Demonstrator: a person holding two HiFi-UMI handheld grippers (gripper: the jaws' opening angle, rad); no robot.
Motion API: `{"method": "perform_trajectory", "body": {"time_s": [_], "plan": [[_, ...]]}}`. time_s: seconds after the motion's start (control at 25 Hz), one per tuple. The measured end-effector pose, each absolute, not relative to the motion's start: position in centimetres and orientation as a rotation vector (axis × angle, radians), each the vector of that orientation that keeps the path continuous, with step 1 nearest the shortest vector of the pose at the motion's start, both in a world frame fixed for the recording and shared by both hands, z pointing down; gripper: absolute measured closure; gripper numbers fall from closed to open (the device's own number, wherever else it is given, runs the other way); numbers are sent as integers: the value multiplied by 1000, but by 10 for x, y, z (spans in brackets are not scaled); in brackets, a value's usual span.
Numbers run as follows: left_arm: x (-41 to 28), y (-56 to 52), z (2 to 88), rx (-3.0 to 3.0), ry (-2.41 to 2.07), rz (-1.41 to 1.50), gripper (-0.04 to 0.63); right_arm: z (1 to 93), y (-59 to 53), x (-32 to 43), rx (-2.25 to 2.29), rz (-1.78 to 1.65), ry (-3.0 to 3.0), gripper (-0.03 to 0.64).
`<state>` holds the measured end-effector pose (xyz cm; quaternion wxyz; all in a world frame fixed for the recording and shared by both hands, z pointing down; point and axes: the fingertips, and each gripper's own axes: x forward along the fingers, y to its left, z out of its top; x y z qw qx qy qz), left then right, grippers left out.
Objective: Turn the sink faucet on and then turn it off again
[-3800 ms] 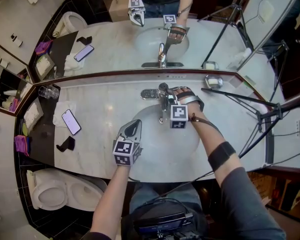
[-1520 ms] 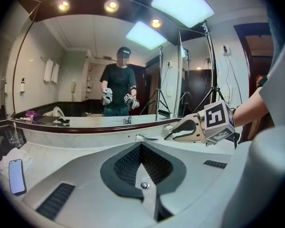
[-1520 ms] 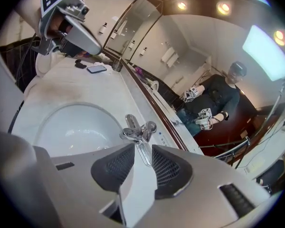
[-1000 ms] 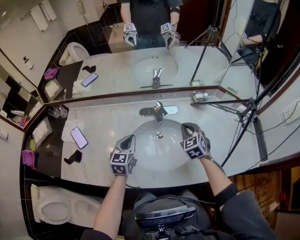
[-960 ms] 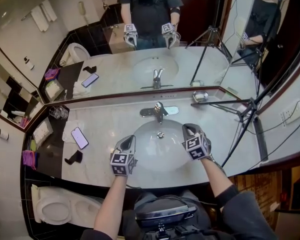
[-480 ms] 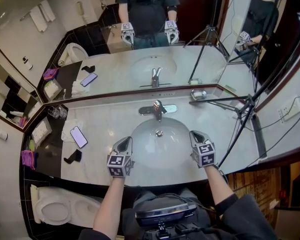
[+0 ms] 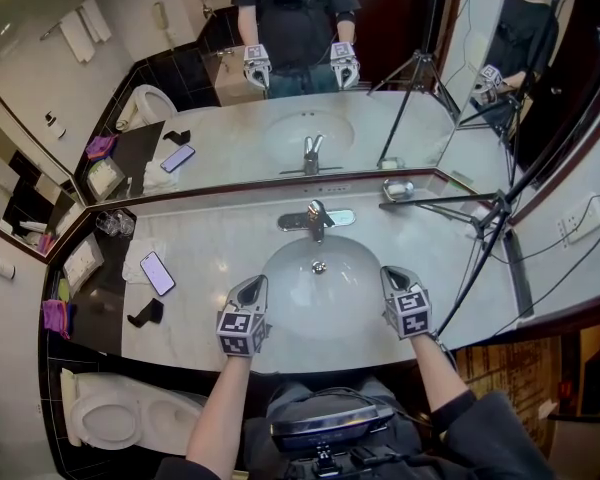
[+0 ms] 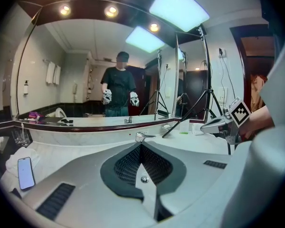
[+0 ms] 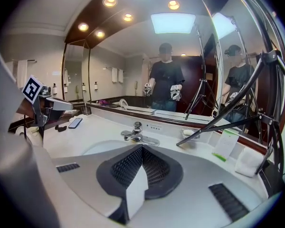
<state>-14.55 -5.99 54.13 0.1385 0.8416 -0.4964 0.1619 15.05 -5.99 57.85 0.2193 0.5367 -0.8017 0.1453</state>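
chrome faucet (image 7: 315,218) standing behind sink (image 7: 272,260) bowl, spout pointing toward person, base plate lying lengthwise along mirror wall, shiny, lever on top. right gripper (image 7: 392,274), earlier at faucet handle, now hovering at near rim; left gripper (image 7: 251,288) hovering opposite. both jaws pressing together, gripping nothing.

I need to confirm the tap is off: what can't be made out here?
Head view: the faucet is too small to show handle position or a trickle.
Left gripper view: the left gripper's shut jaws hide the faucet except its top.
Right gripper view: the right gripper covers most of the basin under the faucet.
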Motion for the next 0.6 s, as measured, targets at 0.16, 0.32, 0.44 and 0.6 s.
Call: {"method": "perform_trajectory", "body": {"time_s": [0.16, 0.32, 0.44, 0.6], "plan": [[-147, -61, 544, 2422, -1448, 448, 609, 580, -63, 142, 1444, 393, -2219, 598], [-148, -64, 544, 2419, -1455, 441, 607, 588, -69, 134, 1396, 386, -2205, 598], [-151, -65, 546, 2410, -1461, 441, 607, 591, -74, 128, 1383, 375, -2192, 595], [-154, -69, 549, 2399, -1464, 446, 607, 594, -87, 122, 1366, 361, -2170, 595]]}}
